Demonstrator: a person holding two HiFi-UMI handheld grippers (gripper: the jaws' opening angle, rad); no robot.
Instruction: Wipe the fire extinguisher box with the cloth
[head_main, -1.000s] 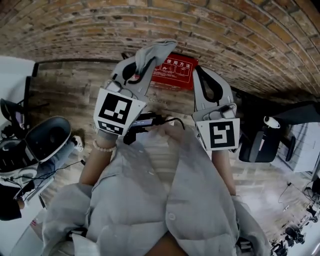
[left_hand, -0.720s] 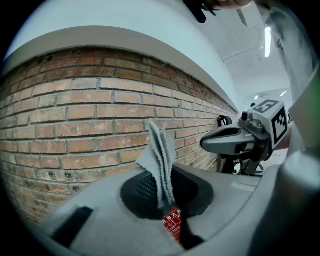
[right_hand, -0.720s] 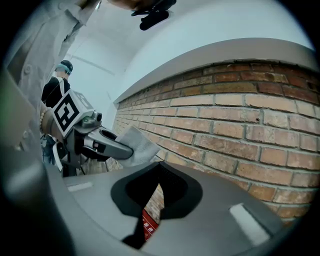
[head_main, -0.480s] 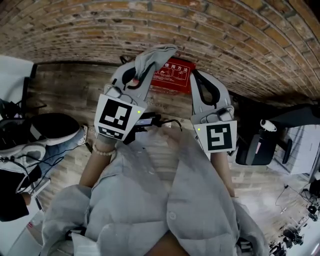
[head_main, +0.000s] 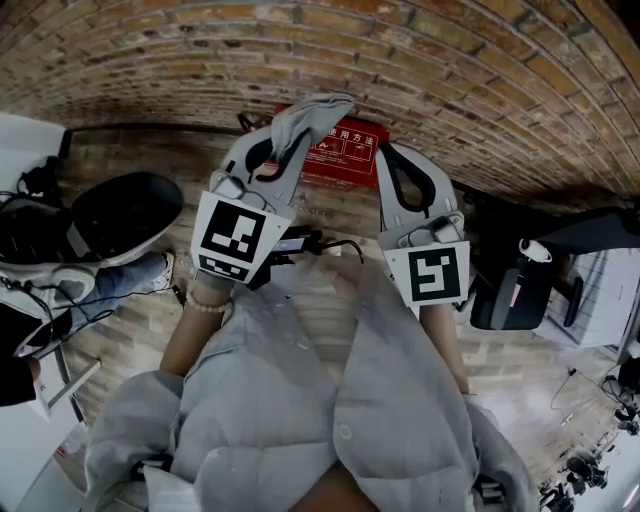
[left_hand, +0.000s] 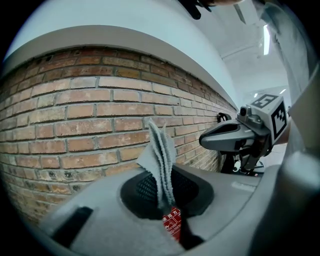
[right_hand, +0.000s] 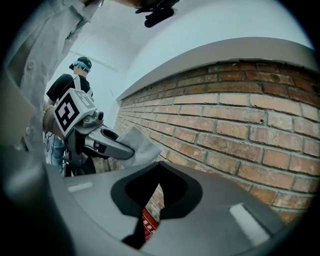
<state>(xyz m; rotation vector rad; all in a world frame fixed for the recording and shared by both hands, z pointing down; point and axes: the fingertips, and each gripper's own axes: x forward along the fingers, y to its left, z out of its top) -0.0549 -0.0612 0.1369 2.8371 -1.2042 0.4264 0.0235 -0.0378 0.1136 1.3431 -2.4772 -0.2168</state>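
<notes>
Our left claw (left_hand: 163, 199) is clamped on the grey cloth (left_hand: 161, 159), whose folded layers stand up out of the jaws toward the brick wall (left_hand: 75, 115). Our right claw (right_hand: 158, 170) is closed, tips meeting, with nothing between them; it hangs just beside the left one.

In the head view both claws point at the red fire extinguisher box (head_main: 352, 152), which stands on the wooden floor (head_main: 130, 175) at the foot of the wall. The cloth is near the box's left top corner, but we cannot tell whether it touches.

We judge that we are at the approach: the cloth is gripped and wiping is not plainly under way. The next move calls for bringing the left claw down until the cloth's free end lies flat on the box, then sweeping it across the top and front. The right claw should keep out of the way.
</notes>
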